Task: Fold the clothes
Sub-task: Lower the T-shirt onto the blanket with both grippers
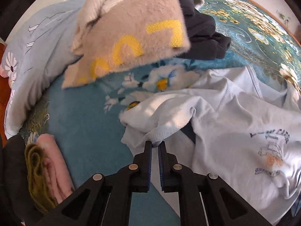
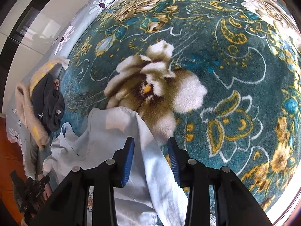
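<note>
Your left gripper (image 1: 155, 144) jaws pinch the pale blue T-shirt's (image 1: 235, 116) hem on the floral blanket (image 1: 84, 124); your right gripper (image 2: 151, 146) jaws straddle its edge, open, clear blanket beyond

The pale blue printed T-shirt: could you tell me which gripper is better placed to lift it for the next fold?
Left: the left gripper already pinches the pale blue printed T-shirt; the right gripper is open.

The left tongs (image 1: 154, 144) pinch a bunched hem of the pale blue T-shirt (image 1: 235, 124) – crumpled on the right of the floral blanket (image 1: 84, 124) – with a beige sweater (image 1: 131, 32) beyond.
</note>
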The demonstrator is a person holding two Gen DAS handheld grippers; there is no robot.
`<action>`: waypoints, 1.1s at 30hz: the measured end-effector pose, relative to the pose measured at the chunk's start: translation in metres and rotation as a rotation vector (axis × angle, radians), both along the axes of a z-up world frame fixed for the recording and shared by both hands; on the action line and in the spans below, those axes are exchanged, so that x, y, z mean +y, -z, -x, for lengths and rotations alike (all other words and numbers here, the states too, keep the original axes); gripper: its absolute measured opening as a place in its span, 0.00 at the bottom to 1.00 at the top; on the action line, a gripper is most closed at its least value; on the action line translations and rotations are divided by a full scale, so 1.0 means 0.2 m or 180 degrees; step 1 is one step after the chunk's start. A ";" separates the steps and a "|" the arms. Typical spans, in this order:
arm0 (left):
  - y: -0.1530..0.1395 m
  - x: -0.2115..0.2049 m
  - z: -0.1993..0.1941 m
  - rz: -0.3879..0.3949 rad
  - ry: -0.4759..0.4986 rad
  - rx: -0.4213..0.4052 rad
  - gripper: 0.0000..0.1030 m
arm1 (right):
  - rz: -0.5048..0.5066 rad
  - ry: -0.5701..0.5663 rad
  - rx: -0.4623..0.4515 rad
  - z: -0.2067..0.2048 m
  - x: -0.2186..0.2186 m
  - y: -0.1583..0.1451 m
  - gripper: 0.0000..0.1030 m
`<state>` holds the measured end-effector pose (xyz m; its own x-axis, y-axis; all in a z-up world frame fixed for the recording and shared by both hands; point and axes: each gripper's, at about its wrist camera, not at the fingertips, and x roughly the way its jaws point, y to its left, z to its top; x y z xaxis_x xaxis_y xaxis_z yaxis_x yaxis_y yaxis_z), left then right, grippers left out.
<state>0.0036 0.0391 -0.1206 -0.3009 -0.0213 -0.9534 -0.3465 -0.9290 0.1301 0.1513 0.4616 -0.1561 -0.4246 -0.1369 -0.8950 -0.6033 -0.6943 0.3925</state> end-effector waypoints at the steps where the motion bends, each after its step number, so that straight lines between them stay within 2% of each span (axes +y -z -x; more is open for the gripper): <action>1: -0.04 -0.01 -0.01 -0.0087 0.0035 -0.0002 0.11 | -0.0010 -0.0024 -0.0006 0.02 0.00 0.00 0.37; 2: -0.08 0.01 -0.02 -0.0237 0.0096 0.0016 0.15 | -0.0022 -0.0047 -0.0016 0.04 0.00 0.01 0.37; 3: -0.13 0.04 -0.01 -0.0369 0.0178 0.0038 0.29 | -0.0031 -0.0066 -0.0025 0.06 0.00 0.01 0.37; 4: -0.16 0.08 0.02 -0.0445 0.0262 0.0115 0.47 | -0.0031 -0.0078 -0.0035 0.07 0.00 0.02 0.37; 6: -0.23 0.17 0.07 -0.0593 0.0427 0.0257 0.58 | -0.0032 -0.0101 -0.0046 0.09 -0.01 0.02 0.37; 8: -0.21 0.31 0.17 -0.0688 0.0556 0.0250 0.58 | -0.0013 -0.0139 -0.0033 0.10 -0.03 0.02 0.37; 10: -0.11 0.45 0.26 -0.0741 0.0671 0.0072 0.58 | 0.0000 -0.0168 -0.0031 0.09 -0.04 0.02 0.37; 12: -0.03 0.58 0.31 -0.0612 0.0761 -0.0074 0.58 | -0.0008 -0.0189 -0.0038 0.08 -0.04 0.02 0.37; 14: 0.04 0.64 0.34 -0.0494 0.0878 -0.0012 0.58 | -0.0002 -0.0185 -0.0039 0.07 -0.03 0.02 0.37; 15: 0.08 0.64 0.36 -0.0475 0.0847 -0.0062 0.58 | 0.0006 -0.0180 -0.0039 0.06 -0.03 0.02 0.37; 18: 0.19 0.62 0.39 -0.0474 0.0760 -0.0235 0.56 | 0.0000 -0.0204 -0.0048 0.08 -0.03 0.02 0.37; 20: 0.21 0.61 0.38 -0.0520 0.0807 -0.0322 0.56 | -0.0028 -0.0249 -0.0047 0.10 -0.04 0.02 0.37; 21: 0.22 0.61 0.36 -0.0517 0.0828 -0.0315 0.49 | -0.0044 -0.0268 -0.0051 0.11 -0.05 0.02 0.37; 22: 0.22 0.61 0.35 -0.0515 0.0850 -0.0307 0.38 | -0.0064 -0.0286 -0.0059 0.11 -0.06 0.02 0.36; 24: 0.23 0.61 0.34 -0.0520 0.0833 -0.0303 0.23 | -0.0116 -0.0317 -0.0088 0.12 -0.07 0.02 0.18; 25: 0.23 0.60 0.34 -0.0527 0.0804 -0.0298 0.15 | -0.0147 -0.0320 -0.0091 0.11 -0.08 0.02 0.05; 26: 0.22 0.61 0.33 -0.0539 0.0787 -0.0256 0.12 | -0.0178 -0.0322 -0.0093 0.10 -0.08 0.01 0.04; 28: 0.17 0.62 0.31 -0.0541 0.0759 -0.0126 0.10 | -0.0241 -0.0309 -0.0074 0.09 -0.07 -0.02 0.02; 33: -0.12 0.68 0.32 -0.0879 0.0807 0.0345 0.10 | -0.0395 -0.0054 0.0275 0.07 0.09 -0.23 0.01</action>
